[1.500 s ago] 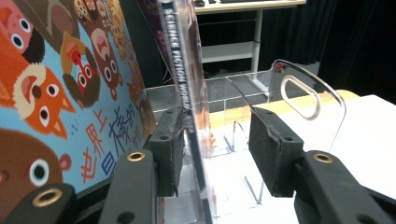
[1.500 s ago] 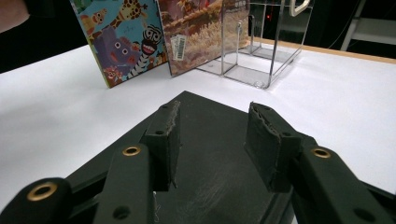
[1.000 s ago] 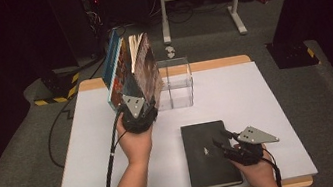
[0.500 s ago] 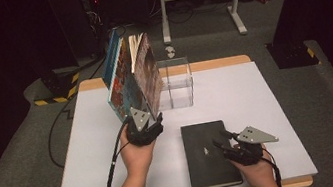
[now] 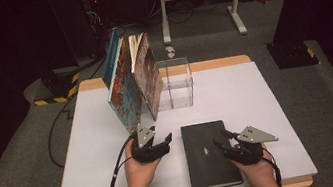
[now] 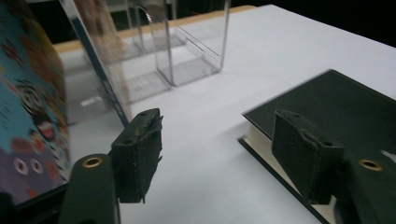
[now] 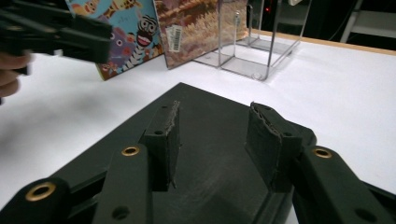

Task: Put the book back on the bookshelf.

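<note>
Two picture books lean in the clear rack near the surface's far edge; the black book lies flat near the front edge, seemingly next. Both the left gripper and right gripper have fingers spread, holding nothing.

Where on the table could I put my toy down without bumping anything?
The table's far right, past the clear stand and right of the black book, is bare. So is the left strip beside the leaning picture books. The middle front is crowded.
</note>
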`<state>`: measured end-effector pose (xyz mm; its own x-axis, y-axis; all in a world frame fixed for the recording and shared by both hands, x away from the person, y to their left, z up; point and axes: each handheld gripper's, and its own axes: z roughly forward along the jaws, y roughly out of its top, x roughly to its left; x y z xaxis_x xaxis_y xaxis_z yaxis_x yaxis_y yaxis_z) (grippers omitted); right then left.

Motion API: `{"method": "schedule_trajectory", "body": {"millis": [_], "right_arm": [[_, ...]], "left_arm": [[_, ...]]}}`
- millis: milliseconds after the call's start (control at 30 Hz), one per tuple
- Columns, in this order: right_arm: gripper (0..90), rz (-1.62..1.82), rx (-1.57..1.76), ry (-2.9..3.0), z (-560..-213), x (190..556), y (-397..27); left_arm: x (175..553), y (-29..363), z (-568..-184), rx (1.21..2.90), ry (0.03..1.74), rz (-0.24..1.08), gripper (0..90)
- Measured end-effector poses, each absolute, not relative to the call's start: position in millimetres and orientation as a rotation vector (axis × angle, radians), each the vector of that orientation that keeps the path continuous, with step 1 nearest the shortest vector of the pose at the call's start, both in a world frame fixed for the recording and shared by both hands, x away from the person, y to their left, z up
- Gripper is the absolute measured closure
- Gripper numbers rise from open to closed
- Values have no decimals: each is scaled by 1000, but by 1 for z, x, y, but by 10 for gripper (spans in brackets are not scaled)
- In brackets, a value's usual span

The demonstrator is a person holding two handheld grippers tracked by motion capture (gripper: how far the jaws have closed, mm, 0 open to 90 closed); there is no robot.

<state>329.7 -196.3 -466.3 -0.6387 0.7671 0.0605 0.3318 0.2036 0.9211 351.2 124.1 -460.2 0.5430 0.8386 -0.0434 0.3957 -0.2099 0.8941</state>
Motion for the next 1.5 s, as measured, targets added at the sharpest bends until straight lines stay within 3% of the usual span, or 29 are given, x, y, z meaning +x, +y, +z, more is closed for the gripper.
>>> {"method": "schedule_trajectory", "body": {"millis": [200, 467, 767, 1500], "right_arm": [[515, 1361, 1032, 2089, -469, 332, -198], [405, 1261, 1126, 2151, -470, 334, -208], [259, 1274, 1284, 2194, -482, 303, -220], [262, 1231, 1286, 2268, -486, 312, -186]], "left_arm": [[336, 124, -466, 1811, 951, 532, 266], [316, 121, -478, 1806, 876, 453, 204], [308, 110, -488, 1841, 835, 355, 191], [313, 111, -495, 1851, 874, 278, 256]]}}
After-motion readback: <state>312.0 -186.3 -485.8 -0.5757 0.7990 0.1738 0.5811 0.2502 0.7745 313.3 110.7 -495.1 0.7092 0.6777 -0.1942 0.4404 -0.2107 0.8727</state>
